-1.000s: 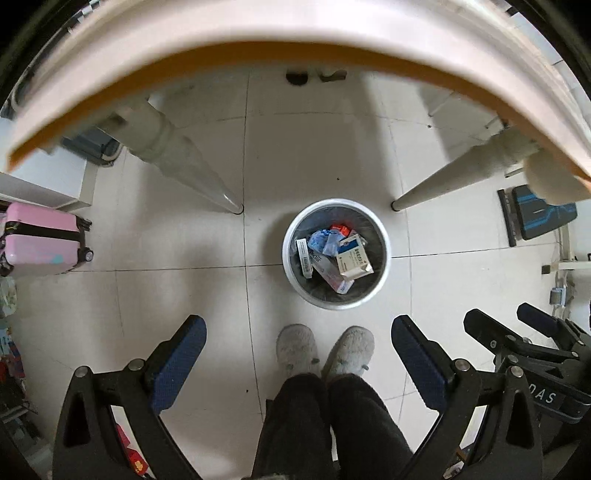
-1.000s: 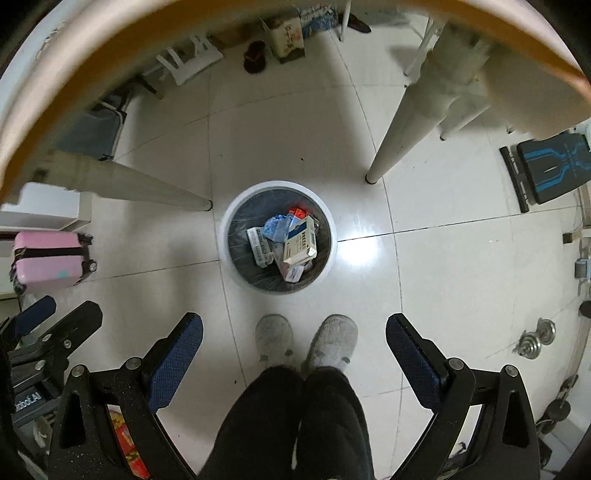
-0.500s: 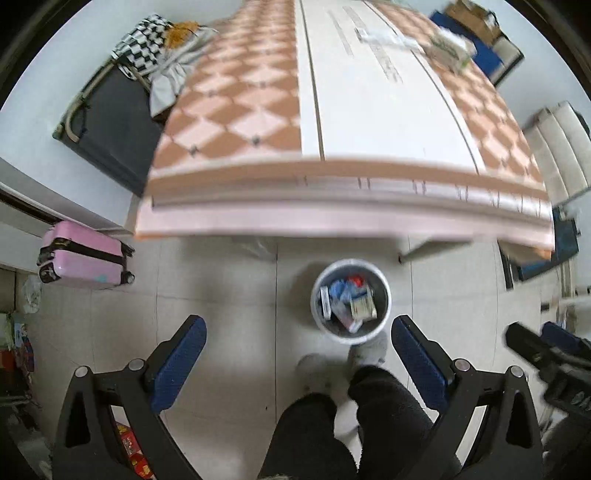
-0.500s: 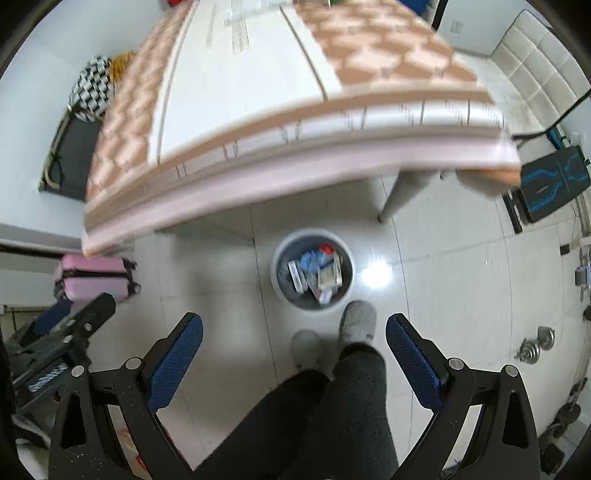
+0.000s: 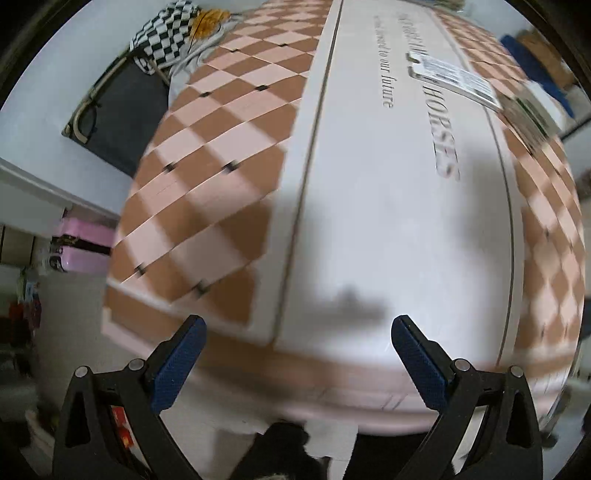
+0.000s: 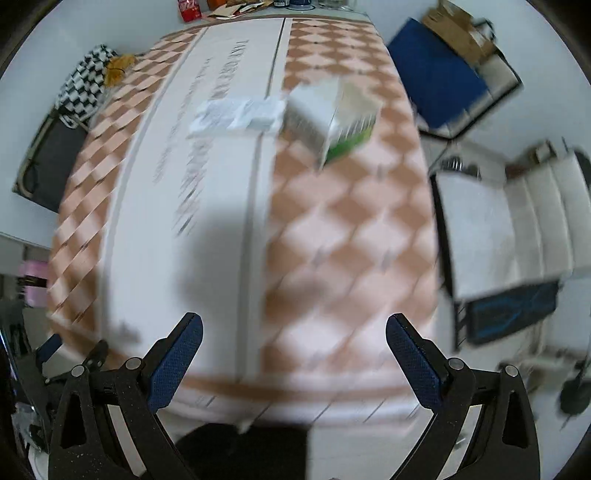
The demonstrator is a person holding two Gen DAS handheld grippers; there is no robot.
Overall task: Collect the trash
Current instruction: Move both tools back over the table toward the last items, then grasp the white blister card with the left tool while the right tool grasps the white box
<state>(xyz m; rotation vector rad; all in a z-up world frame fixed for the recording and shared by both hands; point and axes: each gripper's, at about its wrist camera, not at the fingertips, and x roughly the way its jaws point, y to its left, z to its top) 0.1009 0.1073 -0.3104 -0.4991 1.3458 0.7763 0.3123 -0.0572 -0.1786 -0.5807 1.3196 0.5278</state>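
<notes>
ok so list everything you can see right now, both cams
table: one, pink and brown checks with a white printed centre strip, fills both views
flat packet: one, white, on the centre strip, blurred
box: one, white with green, on the table right of the packet, blurred
checkered cloth: one, black and white, off the table's far left corner
suitcase: one, pink, on the floor at left
blue panel: one, beyond the table's right side
left tongs: open, empty
right tongs: open, empty

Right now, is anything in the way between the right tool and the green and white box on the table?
Nothing visible: only bare checkered tablecloth lies between the open right tool and the green and white box.
</notes>
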